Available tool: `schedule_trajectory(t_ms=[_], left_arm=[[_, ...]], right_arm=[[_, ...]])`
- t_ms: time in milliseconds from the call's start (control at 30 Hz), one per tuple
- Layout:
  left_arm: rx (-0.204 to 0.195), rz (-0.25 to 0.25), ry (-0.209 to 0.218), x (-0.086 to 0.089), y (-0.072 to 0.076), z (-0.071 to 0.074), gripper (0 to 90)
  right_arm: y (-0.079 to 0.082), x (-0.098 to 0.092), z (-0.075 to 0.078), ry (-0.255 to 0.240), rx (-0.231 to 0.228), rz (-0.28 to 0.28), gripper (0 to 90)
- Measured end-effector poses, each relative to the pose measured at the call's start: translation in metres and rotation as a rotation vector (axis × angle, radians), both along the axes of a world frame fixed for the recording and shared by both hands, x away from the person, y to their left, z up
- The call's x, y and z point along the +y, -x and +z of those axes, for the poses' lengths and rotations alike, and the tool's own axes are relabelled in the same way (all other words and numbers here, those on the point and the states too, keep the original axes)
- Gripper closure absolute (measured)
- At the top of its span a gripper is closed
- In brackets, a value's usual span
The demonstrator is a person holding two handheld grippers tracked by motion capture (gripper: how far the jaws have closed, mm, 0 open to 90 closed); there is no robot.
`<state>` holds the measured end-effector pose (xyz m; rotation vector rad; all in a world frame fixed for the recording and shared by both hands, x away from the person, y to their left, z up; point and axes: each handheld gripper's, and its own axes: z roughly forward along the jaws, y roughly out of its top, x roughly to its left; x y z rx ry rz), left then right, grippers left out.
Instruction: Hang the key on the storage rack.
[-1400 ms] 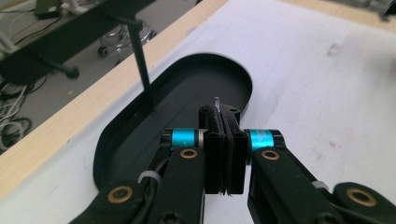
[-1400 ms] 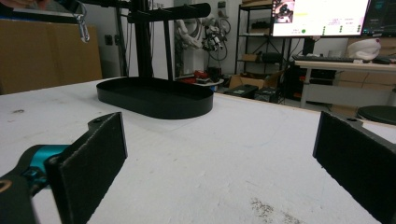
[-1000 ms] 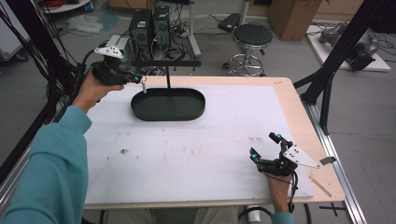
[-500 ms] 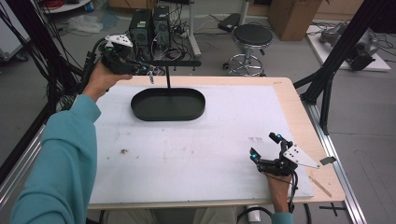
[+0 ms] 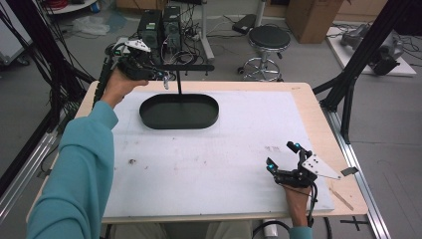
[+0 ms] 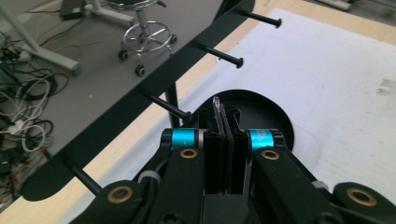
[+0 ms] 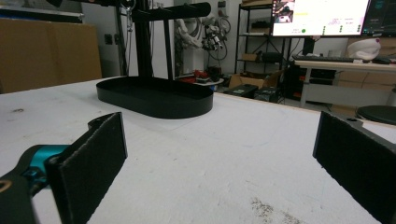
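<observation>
A black stand rises at the far left of the table: an oval tray base (image 5: 199, 115), a thin post (image 5: 178, 82) and a crossbar (image 5: 194, 67) with several pegs (image 6: 223, 53). My left gripper (image 5: 160, 75) is held up at the crossbar's left end, shut on a small thin silvery item (image 6: 217, 106) that sticks out past the pads and hangs down (image 5: 166, 83). In the left gripper view the gripper (image 6: 223, 116) points just beside a peg (image 6: 166, 105). My right gripper (image 5: 281, 154) rests near the table's front right, its jaws wide open (image 7: 219, 158) with nothing between them.
The white mat (image 5: 224, 149) covers the wooden table (image 5: 318, 124). A strip of tape (image 5: 349, 171) lies by the right edge. Behind the table stand a stool (image 5: 268, 40), computer cases (image 5: 161, 25) and cables. Black frame legs (image 5: 348, 79) stand at the right.
My left hand has lifted and moved toward the far edge, from beside the tray up to the crossbar's left end, still holding the small item. The right hand has stayed put.
</observation>
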<state>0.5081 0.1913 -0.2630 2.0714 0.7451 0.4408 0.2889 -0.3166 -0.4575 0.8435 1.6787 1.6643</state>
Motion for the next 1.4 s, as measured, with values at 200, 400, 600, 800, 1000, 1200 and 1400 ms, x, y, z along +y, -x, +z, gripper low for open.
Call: schedule_trajectory(t_ms=[200, 400, 600, 800, 1000, 1200, 1400], left_arm=[[0.011, 0.010, 0.001, -0.003, -0.005, -0.005, 88.3], [0.010, 0.026, 0.004, -0.002, -0.008, -0.008, 88.3], [0.015, 0.031, 0.006, -0.002, -0.011, -0.011, 88.3], [0.011, 0.046, 0.007, 0.000, -0.013, -0.012, 88.3], [0.010, 0.063, 0.017, 0.002, -0.016, -0.013, 88.3], [0.003, 0.087, 0.035, 0.002, -0.018, -0.015, 88.2], [-0.015, 0.146, 0.040, 0.003, -0.021, -0.017, 83.4]], right_arm=[[0.000, 0.000, 0.000, 0.004, 0.000, 0.001, 2.2], [0.000, 0.000, 0.000, 0.002, 0.001, -0.001, 2.2], [0.000, -0.001, 0.000, 0.002, 0.004, -0.001, 2.2], [0.000, -0.001, 0.000, 0.002, 0.005, -0.001, 2.2], [0.000, 0.000, 0.000, 0.000, 0.004, 0.000, 2.2], [0.000, -0.001, 0.000, 0.002, 0.004, -0.001, 2.2], [0.000, 0.000, 0.000, 0.001, 0.003, -0.003, 2.2]])
